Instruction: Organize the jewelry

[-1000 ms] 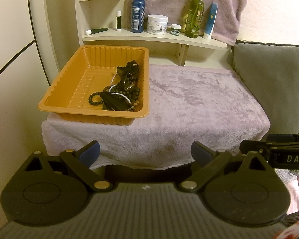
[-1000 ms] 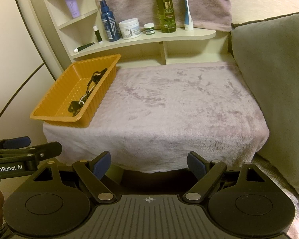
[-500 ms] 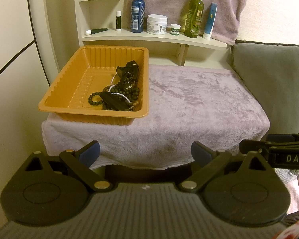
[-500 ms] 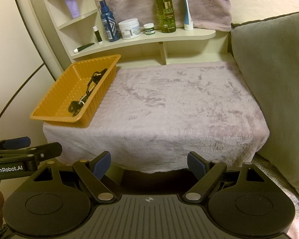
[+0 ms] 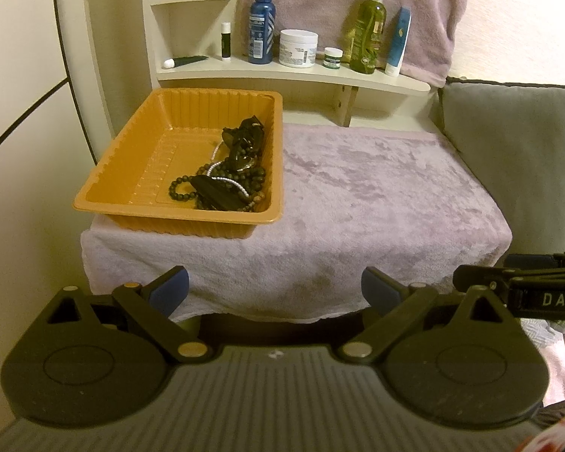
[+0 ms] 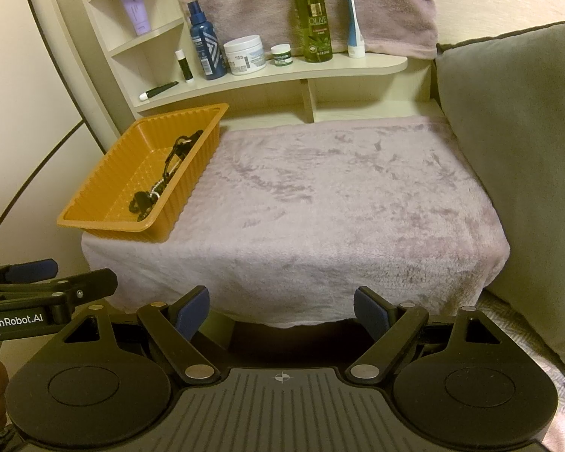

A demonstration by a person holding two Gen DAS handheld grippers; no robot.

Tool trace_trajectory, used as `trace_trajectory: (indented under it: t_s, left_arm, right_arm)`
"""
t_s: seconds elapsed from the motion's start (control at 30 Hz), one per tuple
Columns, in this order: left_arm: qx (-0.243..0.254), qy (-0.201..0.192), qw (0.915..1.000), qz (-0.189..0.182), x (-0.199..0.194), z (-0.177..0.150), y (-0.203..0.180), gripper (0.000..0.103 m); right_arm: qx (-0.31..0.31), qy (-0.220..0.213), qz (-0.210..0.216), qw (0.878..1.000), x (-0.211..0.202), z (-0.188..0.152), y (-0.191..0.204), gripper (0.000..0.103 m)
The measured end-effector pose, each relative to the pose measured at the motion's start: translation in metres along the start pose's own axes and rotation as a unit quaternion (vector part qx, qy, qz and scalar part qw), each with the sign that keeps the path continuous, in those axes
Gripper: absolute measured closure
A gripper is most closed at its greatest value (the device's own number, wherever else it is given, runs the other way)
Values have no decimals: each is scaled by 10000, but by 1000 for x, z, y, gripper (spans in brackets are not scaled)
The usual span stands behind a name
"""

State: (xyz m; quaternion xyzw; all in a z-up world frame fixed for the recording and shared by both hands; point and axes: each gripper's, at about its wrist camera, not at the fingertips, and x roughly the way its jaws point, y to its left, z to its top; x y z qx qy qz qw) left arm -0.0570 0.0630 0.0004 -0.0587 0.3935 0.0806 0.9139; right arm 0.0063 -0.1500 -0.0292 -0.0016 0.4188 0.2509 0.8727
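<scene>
1. Plainly, the jewelry (image 5: 226,173) lies heaped in the orange tray (image 5: 132,173), against the tray's right wall, from the near right corner back toward the far one.
2. That tray sits at the left edge of the towel-covered stand (image 5: 376,196), close to the near left corner; the rest of the towel is bare.
3. Seen from the left gripper (image 5: 275,290), the heap is ahead and a little to the left, its long axis running away from the fingers, nearly in line with them.
4. Seen from the right gripper (image 6: 278,307), the tray is far off to the left, and its near wall hides part of the heap.
5. Both grippers stand spread wide with nothing between the pads, hanging just short of the stand's near edge, side by side.
6. By my judgement the left hand is the nearer one: it would need only to go forward and down over the tray's near rim, while the right would have to cross over.
7. Beads, a pale chain and dark pieces look tangled, so a single pinch may lift several together.
</scene>
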Motion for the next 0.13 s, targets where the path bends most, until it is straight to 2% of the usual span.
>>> trace_trajectory:
  t_s: [0.13]
  left_arm:
    - [0,-62,10000,1,-2,1,1,5]
  right_arm:
    - [8,-2,1,10000,0,0,-1,20]
